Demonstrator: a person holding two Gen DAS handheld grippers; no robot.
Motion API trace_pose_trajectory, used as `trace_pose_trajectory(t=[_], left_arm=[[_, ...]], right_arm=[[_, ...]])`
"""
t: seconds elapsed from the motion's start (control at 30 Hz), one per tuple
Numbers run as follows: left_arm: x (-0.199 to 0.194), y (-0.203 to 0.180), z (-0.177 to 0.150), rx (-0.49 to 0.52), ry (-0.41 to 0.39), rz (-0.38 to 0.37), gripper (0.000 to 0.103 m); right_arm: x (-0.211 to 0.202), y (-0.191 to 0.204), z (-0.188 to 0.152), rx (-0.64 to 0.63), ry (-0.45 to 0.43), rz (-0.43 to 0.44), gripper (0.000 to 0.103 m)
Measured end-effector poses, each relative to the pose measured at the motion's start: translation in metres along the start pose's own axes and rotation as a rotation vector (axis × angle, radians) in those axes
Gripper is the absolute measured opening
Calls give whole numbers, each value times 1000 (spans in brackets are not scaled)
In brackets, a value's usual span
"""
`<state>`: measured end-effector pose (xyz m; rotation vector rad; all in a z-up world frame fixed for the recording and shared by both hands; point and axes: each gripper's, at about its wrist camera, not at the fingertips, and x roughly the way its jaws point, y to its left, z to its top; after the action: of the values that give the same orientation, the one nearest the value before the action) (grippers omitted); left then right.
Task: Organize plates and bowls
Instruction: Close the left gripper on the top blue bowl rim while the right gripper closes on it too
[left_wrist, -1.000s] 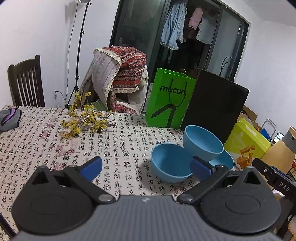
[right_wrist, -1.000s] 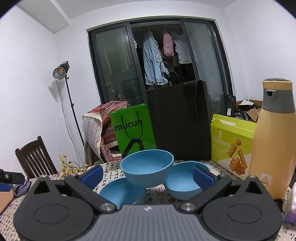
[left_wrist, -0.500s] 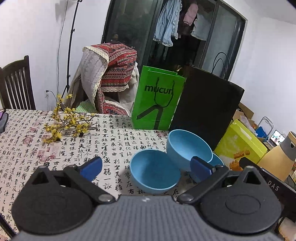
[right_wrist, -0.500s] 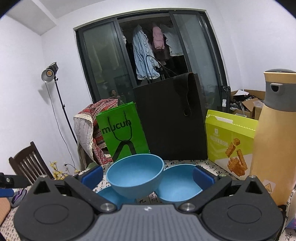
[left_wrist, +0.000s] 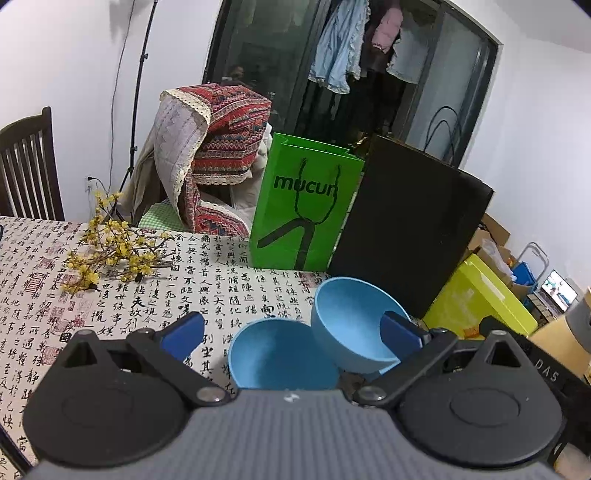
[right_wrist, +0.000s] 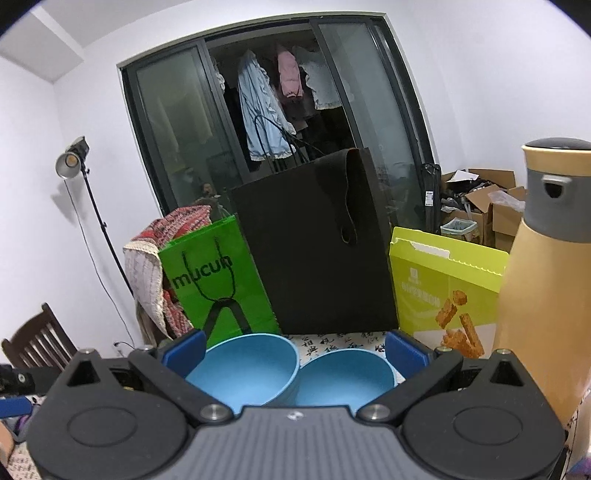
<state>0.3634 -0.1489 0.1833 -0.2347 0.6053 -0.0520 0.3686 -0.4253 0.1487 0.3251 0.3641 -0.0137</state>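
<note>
Calligraphy tablecloth (left_wrist: 229, 273); blue bowls (left_wrist: 280, 358) ahead between both tools' spread fingers.

Bowls (left_wrist: 280, 354): we are seeing smooth, matt blue plastic.
Tablecloth (left_wrist: 229, 280): we are seeing smooth printed cloth under the bowls.
Green bag (left_wrist: 303, 214): we are seeing faintly glossy paper behind the bowls.
Black bag (right_wrist: 314, 251): we are seeing matt paper beside the green bag.
Chair (left_wrist: 26, 173): we are seeing dark wood.
</note>
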Motion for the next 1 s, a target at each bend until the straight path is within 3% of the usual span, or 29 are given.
trace_pose_trajectory(t=[0.53, 1.0], left_arm=[[76, -11, 11, -31, 62, 85, 103], [123, -21, 6, -21, 104, 134, 103]], right_arm=[[83, 2, -3, -23, 69, 7, 103], [123, -11, -18, 6, 109, 42, 103]])
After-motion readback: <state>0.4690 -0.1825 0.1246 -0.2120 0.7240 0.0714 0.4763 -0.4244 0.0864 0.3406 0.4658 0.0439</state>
